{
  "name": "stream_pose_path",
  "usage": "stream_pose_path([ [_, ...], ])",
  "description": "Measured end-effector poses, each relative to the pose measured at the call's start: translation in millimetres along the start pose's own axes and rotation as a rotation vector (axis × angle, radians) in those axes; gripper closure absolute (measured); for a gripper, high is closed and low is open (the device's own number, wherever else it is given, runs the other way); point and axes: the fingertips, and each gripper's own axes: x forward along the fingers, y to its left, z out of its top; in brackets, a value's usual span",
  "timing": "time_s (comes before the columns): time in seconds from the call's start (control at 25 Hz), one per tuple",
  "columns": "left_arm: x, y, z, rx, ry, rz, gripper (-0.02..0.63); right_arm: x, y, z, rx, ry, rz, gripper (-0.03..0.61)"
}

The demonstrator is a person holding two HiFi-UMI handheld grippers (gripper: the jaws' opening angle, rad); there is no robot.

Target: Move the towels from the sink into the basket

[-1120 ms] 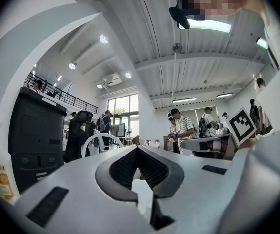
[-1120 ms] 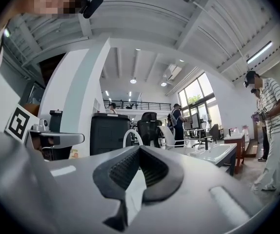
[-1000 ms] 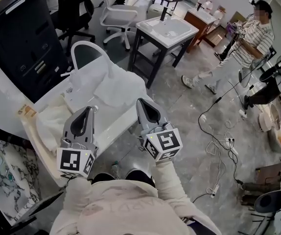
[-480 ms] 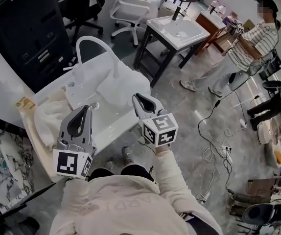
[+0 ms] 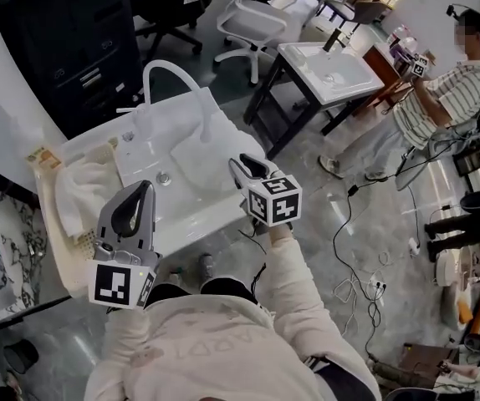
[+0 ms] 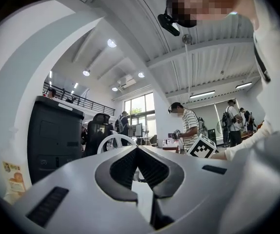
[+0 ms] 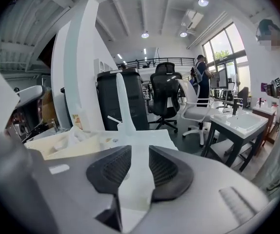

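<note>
Right gripper (image 5: 252, 164) (image 7: 140, 150) hung with its empty jaws opening over a towel (image 5: 215, 144) seemingly draped across the right side of the sink (image 5: 188, 212), a second towel (image 5: 81, 195) lay in the basket (image 5: 49, 224) just left, and the left gripper (image 5: 144, 187) (image 6: 137, 149) hovered near with jaws together.

We can read no word or number for certain anywhere here. Raised letters run across the back of the pale sweatshirt (image 5: 196, 349) at the near edge of the head view, upside down to us and too faint to spell out. A small yellowish sticker (image 5: 43, 159) at the far left, beside the counter (image 5: 190, 213), is too small to read. The left marker cube (image 5: 123, 284) and the right marker cube (image 5: 275, 210) bear only black-and-white square patterns, no letters.
</note>
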Motion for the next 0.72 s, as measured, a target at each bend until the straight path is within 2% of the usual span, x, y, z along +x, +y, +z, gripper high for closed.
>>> stream_pose_path([
  [0.36, 18, -9, -8, 0.005, 0.01, 0.07, 0.609, 43, -44, -30, -0.011, 0.147, 0.052, 0.385],
  [0.72, 26, -10, -14, 0.011, 0.025, 0.15, 0.609, 87, -90, -56, -0.006, 0.27, 0.034, 0.296],
])
